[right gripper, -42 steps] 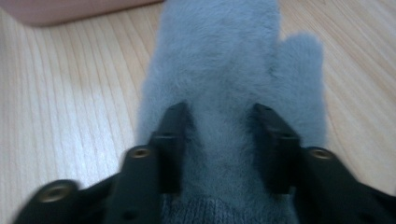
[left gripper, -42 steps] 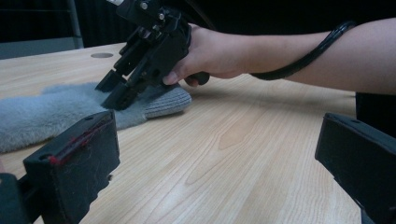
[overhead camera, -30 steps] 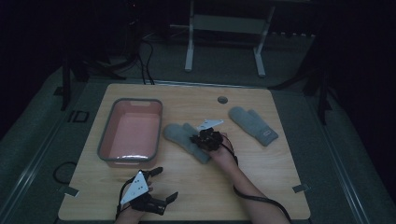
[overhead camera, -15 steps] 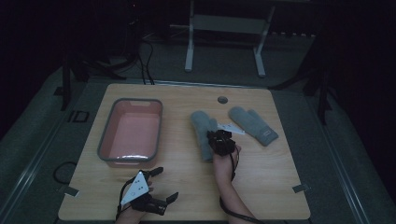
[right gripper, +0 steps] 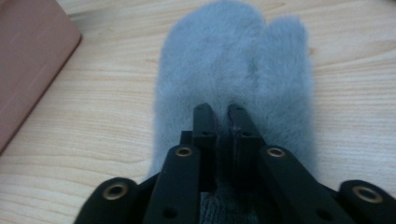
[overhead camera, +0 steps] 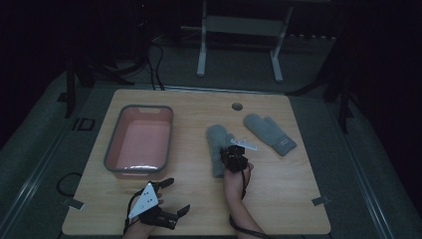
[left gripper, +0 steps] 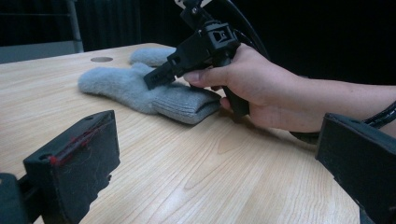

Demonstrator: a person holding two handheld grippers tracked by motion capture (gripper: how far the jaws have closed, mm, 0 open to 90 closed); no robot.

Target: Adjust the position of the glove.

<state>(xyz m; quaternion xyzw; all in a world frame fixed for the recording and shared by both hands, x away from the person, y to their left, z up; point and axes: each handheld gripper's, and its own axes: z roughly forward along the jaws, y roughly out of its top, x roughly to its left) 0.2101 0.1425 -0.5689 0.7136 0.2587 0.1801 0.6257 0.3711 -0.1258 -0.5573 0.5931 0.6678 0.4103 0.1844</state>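
Grey mitten [overhead camera: 216, 144] lies flat on the table [overhead camera: 278, 179], beside the pink tray [overhead camera: 141, 142]. Right gripper [overhead camera: 233, 155] jaws pinch its cuff; left gripper [overhead camera: 171, 196] jaws stand released, near the table's front edge.

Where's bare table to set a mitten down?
Bare wood lies between the tub and the near mitten, also along the right edge beyond the far mitten. It is crowded mid-table, where the right gripper sits on the near mitten, and at the front left by the left gripper.
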